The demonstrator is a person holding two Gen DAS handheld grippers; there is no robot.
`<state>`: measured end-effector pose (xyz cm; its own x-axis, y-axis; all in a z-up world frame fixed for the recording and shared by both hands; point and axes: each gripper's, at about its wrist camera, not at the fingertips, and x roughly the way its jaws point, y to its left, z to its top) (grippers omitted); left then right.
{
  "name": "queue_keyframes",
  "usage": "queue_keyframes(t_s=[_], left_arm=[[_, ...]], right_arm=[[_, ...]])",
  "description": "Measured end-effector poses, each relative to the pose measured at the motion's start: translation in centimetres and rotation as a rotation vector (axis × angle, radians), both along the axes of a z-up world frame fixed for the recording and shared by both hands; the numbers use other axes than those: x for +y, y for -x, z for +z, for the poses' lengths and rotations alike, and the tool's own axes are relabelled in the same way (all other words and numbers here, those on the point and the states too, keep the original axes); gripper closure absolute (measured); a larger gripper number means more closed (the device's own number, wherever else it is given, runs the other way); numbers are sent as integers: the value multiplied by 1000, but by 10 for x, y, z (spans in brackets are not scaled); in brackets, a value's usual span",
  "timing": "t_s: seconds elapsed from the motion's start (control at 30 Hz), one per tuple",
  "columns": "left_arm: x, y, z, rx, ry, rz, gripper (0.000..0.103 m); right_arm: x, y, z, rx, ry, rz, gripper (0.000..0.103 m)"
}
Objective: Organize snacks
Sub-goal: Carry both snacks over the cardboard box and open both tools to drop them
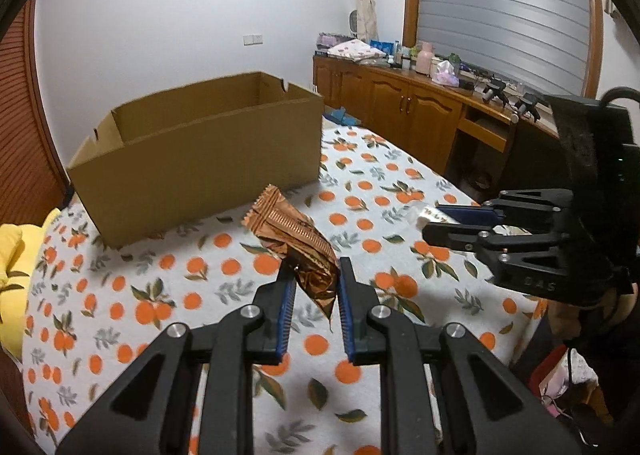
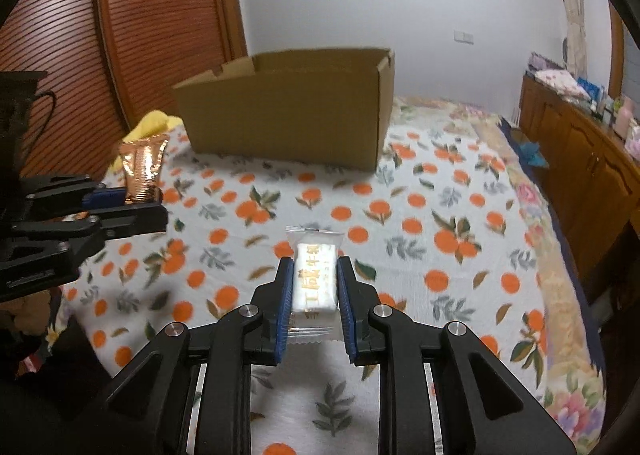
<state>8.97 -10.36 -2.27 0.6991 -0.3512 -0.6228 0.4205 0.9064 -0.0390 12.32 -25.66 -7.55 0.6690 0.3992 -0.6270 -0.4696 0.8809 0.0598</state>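
Left tool (image 1: 314, 275) at the frame's lower centre, clamped; right tool (image 2: 312, 275) likewise, both seemingly raised.

Glossy foil wrapper (image 1: 296, 239), matt cardboard box (image 1: 208, 163), seemingly cotton bedsheet (image 1: 360, 191).

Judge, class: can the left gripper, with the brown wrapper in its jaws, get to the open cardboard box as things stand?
Probably yes. The left gripper is shut on the brown snack wrapper, and only bare orange-print cloth lies between it and the cardboard box, whose top is open. The right gripper stands off to the side.
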Motion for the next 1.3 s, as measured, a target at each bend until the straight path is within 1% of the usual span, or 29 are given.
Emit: queue_keyframes(t_s=[0.17, 0.3, 0.4, 0.53, 0.73, 0.83, 0.97, 1.17, 1.27, 1.3], left_arm=[[14, -16, 13, -20, -1, 5, 85], [30, -35, 26, -32, 7, 14, 85], [43, -50, 35, -40, 20, 24, 85], [57, -75, 44, -48, 11, 51, 85], [75, -117, 54, -53, -25, 79, 85], [81, -139, 58, -53, -43, 88, 85], [92, -170, 62, -44, -43, 96, 85], [98, -203, 53, -15, -48, 106, 84], [99, -215, 46, -4, -52, 112, 80], [99, -218, 44, -1, -50, 116, 75]], right_arm=[[11, -5, 19, -43, 7, 25, 84], [24, -18, 34, -70, 1, 46, 84], [35, -35, 48, -89, -10, 64, 83], [50, -57, 67, -116, -12, 95, 83], [70, -96, 85, -138, -31, 133, 83], [81, -118, 89, -144, -29, 149, 83], [92, -147, 91, -147, -19, 156, 83], [102, -186, 83, -122, -12, 155, 83], [104, -204, 75, -96, -16, 151, 83], [106, -209, 72, -87, -16, 150, 83]])
